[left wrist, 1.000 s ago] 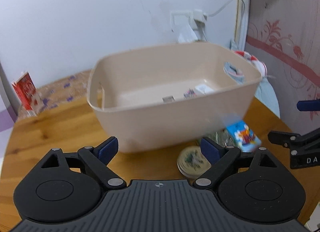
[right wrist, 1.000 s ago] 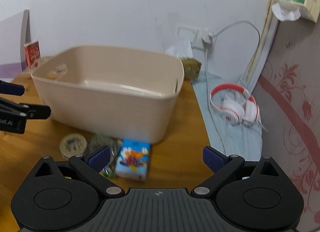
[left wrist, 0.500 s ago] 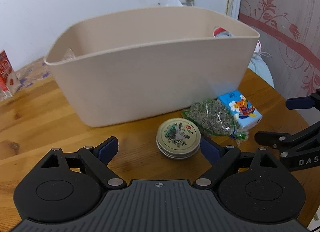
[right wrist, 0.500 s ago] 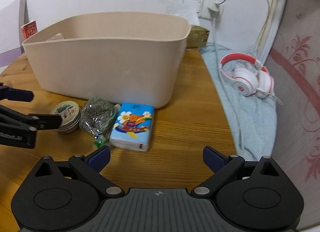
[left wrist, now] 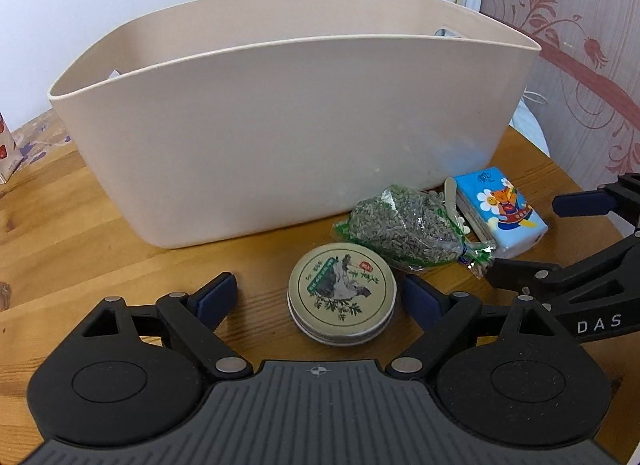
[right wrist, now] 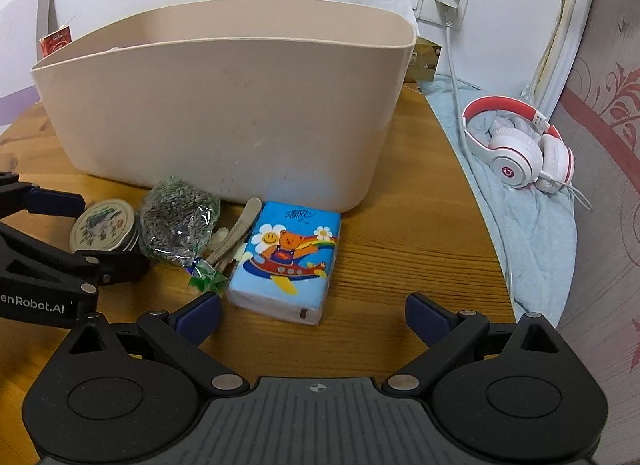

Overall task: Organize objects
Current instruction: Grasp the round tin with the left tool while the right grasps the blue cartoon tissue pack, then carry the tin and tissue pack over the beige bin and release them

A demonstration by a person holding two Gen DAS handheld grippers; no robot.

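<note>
Both grippers have come lower and closer to the table since a second ago, when the view looked down into the beige bin; its near wall now hides what lies inside, and the small items fill the foreground.

The round wooden table (left wrist: 60,249) carries everything. On it, the beige bin (left wrist: 280,137) stands far of the small items, taking up most of the width of both views. To the right of the table, on a pale blue cloth (right wrist: 532,233), lie red and white headphones (right wrist: 520,149).

Near the bin's right end lies a blue tissue pack (right wrist: 286,261) printed with a cartoon bear, flat on the table. Just left of it, touching or nearly so, is a clear bag of dried herbs (right wrist: 178,221), with a pale plastic handle (right wrist: 240,231) of some tool showing between bag and pack. Left again, touching the bag, sits a round tin (left wrist: 342,293) with a printed lid.

The left gripper (left wrist: 320,297) has its jaws spread wide on either side of the tin, not touching it. The right gripper (right wrist: 312,311) is likewise spread wide and holds nothing, with the near edge of the tissue pack just ahead of its left finger.
</note>
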